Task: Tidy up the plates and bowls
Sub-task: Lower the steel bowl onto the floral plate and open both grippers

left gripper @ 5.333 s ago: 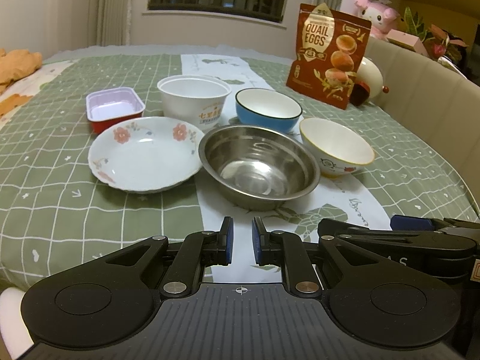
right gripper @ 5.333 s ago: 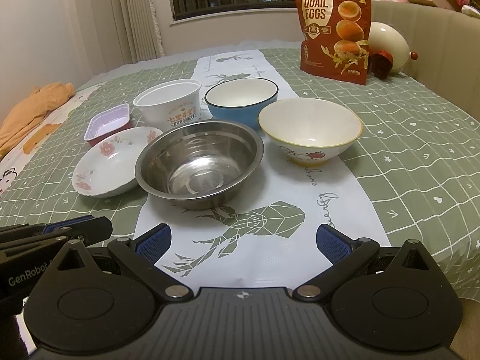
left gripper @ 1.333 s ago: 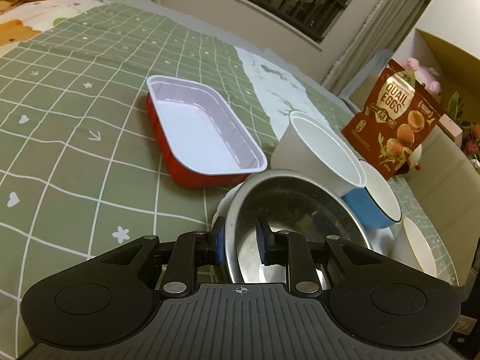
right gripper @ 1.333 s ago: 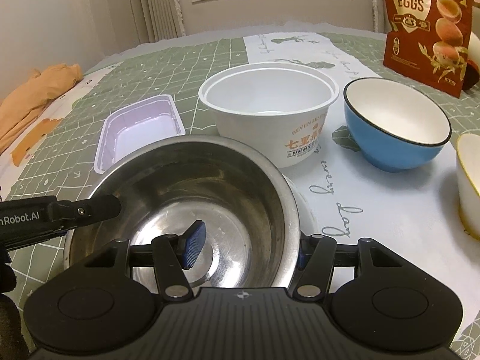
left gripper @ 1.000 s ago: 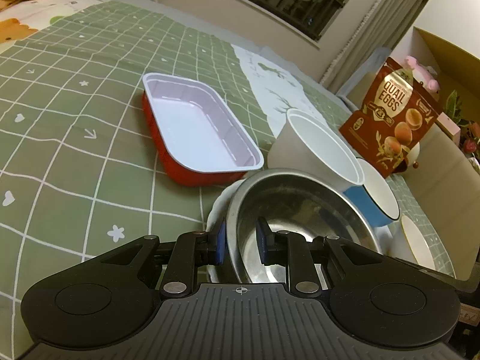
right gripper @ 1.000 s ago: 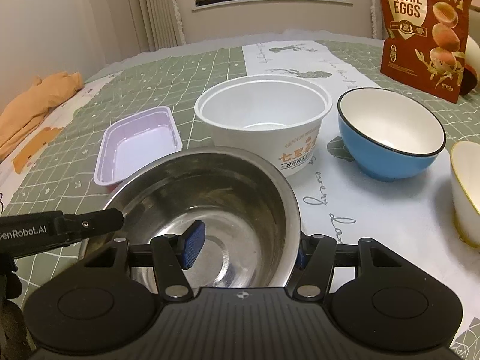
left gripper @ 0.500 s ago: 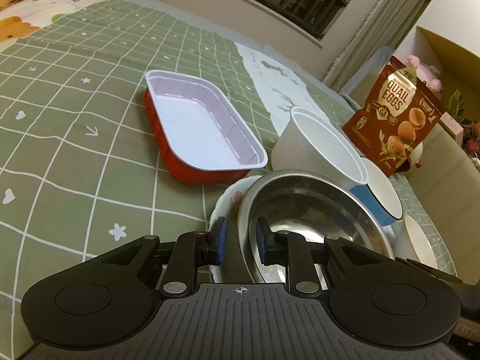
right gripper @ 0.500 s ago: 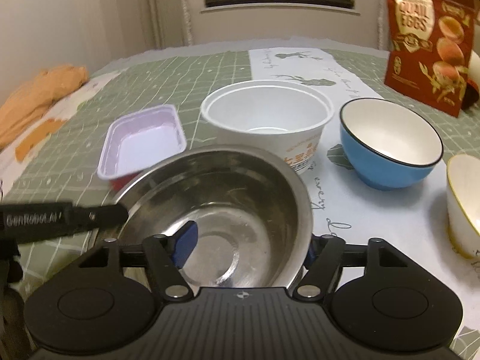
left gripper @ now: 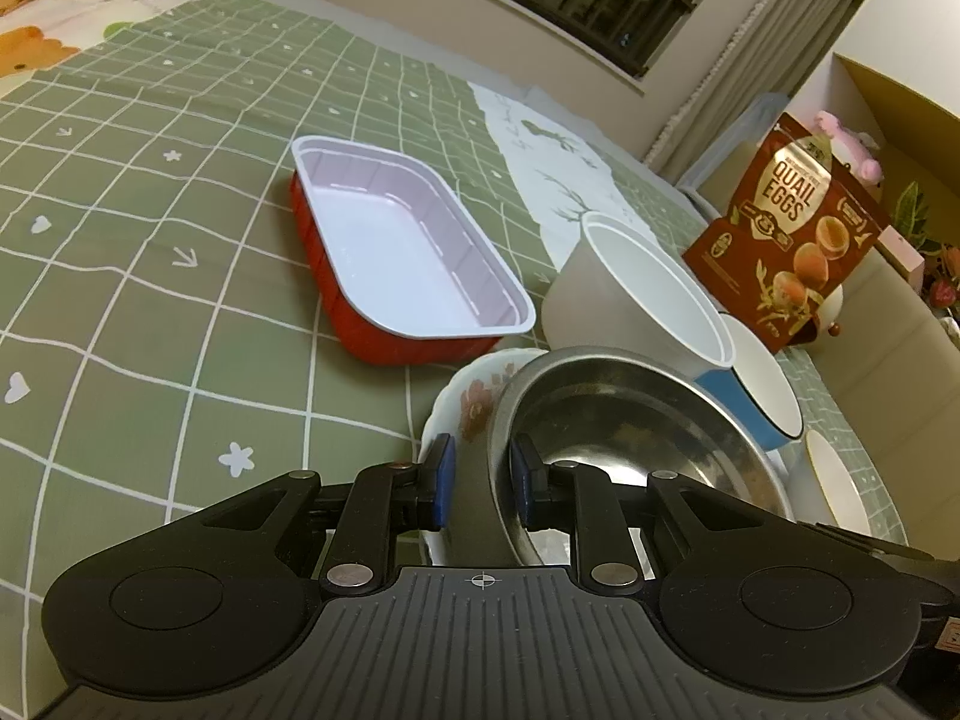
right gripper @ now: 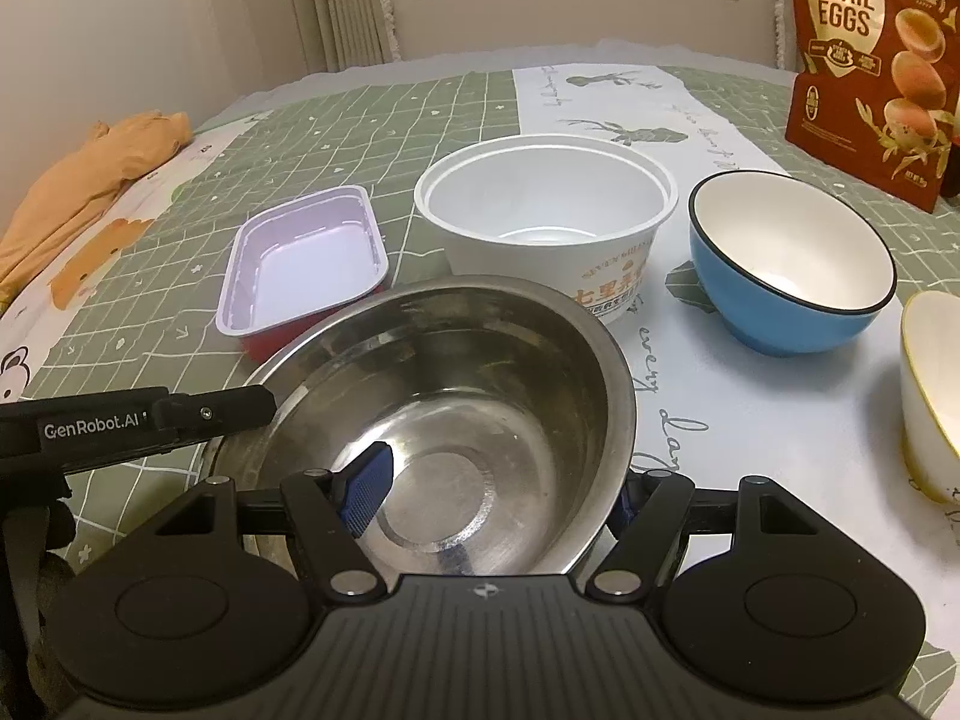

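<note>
lowest in the left wrist view, the left tool [left gripper: 478, 477] is narrowed around the near wall of the steel bowl [left gripper: 630, 444]; its pads look to pinch the rim, though real contact is hard to confirm. in the right wrist view the right tool [right gripper: 501, 495] straddles the opposite wall of the same bowl [right gripper: 456, 408]. its jaws have just been opening, and the left pad [right gripper: 366, 489] stands clear inside the bowl, so it is spread and no longer gripping.

the steel bowl sits on the floral plate [left gripper: 465, 402], whose rim peeks out at centre left of the left view. so the step in hand seems to be the release after nesting bowl on plate.

beyond it stand the red tray [left gripper: 396, 246], the white paper bowl [right gripper: 543, 210] and the blue bowl [right gripper: 792, 276], with the cream bowl [right gripper: 930, 396] at the right edge. the quail egg bag [right gripper: 876, 54] stands at the upper right on the green checked surface [left gripper: 150, 276].

next, i judge, the left tool should let go and both back off without dragging the bowl, then one goes for another bowl to stack inside.
</note>
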A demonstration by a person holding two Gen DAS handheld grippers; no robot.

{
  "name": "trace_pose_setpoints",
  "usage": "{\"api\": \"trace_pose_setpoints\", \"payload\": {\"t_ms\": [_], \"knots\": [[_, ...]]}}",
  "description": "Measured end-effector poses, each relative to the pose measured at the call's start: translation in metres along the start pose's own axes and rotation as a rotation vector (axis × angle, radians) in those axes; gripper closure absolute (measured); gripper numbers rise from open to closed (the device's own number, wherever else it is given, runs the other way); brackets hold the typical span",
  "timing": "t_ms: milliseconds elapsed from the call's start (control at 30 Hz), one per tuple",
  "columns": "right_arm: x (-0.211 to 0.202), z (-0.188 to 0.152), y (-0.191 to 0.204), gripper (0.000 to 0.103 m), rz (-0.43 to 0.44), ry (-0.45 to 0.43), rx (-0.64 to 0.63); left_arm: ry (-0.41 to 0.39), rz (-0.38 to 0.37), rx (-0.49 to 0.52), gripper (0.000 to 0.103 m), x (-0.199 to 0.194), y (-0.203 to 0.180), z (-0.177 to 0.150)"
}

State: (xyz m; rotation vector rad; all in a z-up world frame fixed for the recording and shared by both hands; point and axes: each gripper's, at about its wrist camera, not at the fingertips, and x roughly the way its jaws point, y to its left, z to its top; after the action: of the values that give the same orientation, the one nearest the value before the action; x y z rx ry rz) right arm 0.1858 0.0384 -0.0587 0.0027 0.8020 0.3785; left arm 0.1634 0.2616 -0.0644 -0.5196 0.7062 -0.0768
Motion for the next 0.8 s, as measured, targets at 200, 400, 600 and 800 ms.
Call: {"api": "trace_pose_setpoints", "payload": {"t_ms": [200, 400, 600, 800], "knots": [[-0.008, -0.001, -0.002, 0.024, -0.088, -0.048, -0.043, -0.006, -0.009, -0.013, 0.083, -0.003, 0.004, 0.000], [-0.013, 0.001, -0.017, 0.022, -0.108, -0.073, 0.012, -0.020, -0.005, -0.018, 0.083, -0.009, 0.005, 0.001], [0.000, -0.002, -0.029, 0.022, -0.083, -0.022, 0.083, -0.035, 0.005, -0.033, 0.076, -0.014, 0.012, 0.004], [0.012, -0.005, -0.024, 0.022, -0.048, 0.013, 0.097, -0.021, -0.003, -0.033, 0.074, -0.011, 0.013, 0.004]]}}
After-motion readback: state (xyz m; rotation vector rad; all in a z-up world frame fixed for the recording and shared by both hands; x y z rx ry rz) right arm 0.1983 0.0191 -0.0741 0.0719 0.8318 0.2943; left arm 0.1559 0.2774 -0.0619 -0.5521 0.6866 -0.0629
